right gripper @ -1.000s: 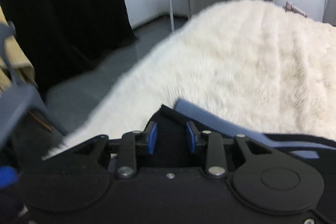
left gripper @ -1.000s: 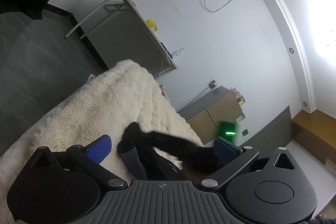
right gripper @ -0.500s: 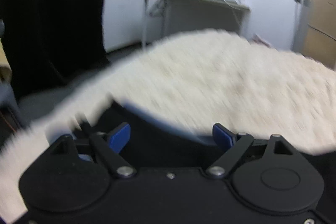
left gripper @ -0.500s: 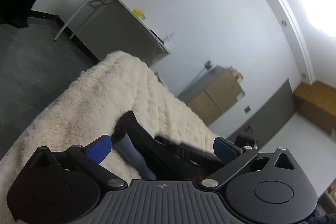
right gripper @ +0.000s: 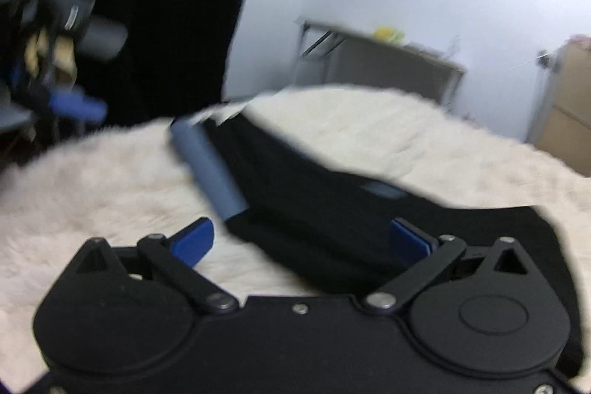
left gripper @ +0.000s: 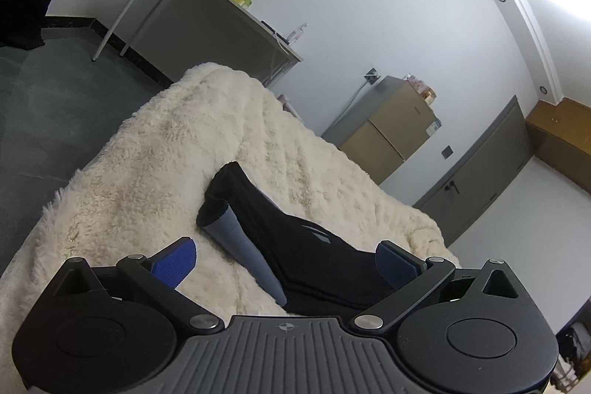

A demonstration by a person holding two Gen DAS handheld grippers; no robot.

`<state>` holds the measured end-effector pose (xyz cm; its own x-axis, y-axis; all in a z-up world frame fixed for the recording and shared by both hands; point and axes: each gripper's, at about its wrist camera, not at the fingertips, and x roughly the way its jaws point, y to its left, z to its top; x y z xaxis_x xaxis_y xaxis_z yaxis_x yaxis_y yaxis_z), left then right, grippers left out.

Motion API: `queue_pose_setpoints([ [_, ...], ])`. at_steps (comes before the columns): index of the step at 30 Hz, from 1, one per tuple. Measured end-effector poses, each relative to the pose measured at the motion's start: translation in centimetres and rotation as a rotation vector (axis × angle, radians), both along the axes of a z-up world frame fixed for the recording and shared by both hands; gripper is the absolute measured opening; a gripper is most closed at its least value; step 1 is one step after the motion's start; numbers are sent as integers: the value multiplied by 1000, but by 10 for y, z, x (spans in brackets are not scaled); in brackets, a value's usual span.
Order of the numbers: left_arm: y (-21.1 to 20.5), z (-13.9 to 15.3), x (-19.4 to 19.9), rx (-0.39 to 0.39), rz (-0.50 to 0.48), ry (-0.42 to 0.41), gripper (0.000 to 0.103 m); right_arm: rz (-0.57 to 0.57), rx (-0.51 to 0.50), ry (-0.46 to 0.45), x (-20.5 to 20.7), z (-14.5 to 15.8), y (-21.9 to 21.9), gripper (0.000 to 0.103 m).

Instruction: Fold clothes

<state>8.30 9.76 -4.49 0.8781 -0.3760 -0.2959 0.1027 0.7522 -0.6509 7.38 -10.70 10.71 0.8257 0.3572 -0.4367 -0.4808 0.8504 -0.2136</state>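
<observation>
A black garment (left gripper: 295, 246) with a grey-blue lining strip (left gripper: 240, 246) lies folded on a fluffy cream blanket (left gripper: 166, 154). My left gripper (left gripper: 284, 261) is open and empty, just above the garment's near end. In the right wrist view the same garment (right gripper: 332, 202) and its grey-blue strip (right gripper: 210, 165) lie on the blanket (right gripper: 92, 191). My right gripper (right gripper: 301, 242) is open and empty, close over the garment's near edge. This view is blurred by motion.
A grey table (left gripper: 207, 6) with a yellow object stands behind the blanket against the white wall. A brown cabinet (left gripper: 388, 128) and a grey door (left gripper: 480, 165) are at the right. A black curtain (right gripper: 166, 6) and a blurred tripod-like rig (right gripper: 55, 43) are at the left.
My right gripper was shut on the garment's edge, then opened and let it go and drew back. The garment now lies flat on the blanket. My left gripper stayed open and tilted down.
</observation>
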Motion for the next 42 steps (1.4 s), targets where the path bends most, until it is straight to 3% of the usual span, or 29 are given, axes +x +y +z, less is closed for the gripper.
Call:
queue_pose_setpoints([
  [2,-5,-2,5,17,-32,19,103,-118,-2,-66,4,7,-44,102],
  [6,-23,-9,21,93,-112,88,103,-306,42,-114,18,14,-114,95],
  [8,-36,-8,27,155,-144,81,103,-397,136,-106,26,14,-150,95],
  [12,-60,-5,44,189,-176,28,103,-508,482,45,31,-35,-208,74],
  [14,-78,-2,63,177,-192,8,103,-541,564,81,23,-69,-220,73],
  [17,-138,8,104,260,-302,-18,103,-563,604,32,19,-68,-224,76],
  [21,-200,18,142,278,-444,-20,103,-541,598,-8,12,-70,-219,82],
  [26,-240,49,196,316,-596,-6,103,-516,642,-102,6,-66,-226,87],
  [28,-258,59,230,297,-720,61,103,-494,670,-96,9,-63,-231,87],
  [31,-292,76,269,377,-844,125,103,-435,767,-37,24,-58,-244,89],
  [33,-312,84,289,459,-910,160,103,-369,882,-92,48,-35,-269,90],
  [34,-325,85,304,508,-958,189,103,-331,893,-147,64,-25,-282,103],
  [35,-339,81,321,532,-1012,245,103,-270,915,-188,97,-15,-305,102],
  [37,-348,73,329,541,-1051,310,103,-229,916,-188,128,-26,-331,93],
  [38,-357,66,340,549,-1084,370,103,-236,880,-204,138,-41,-341,94],
  [40,-378,57,354,601,-1179,429,103,-247,1035,-140,148,-81,-372,94],
  [42,-401,47,373,624,-1274,511,103,-228,1061,-220,139,-78,-377,103],
])
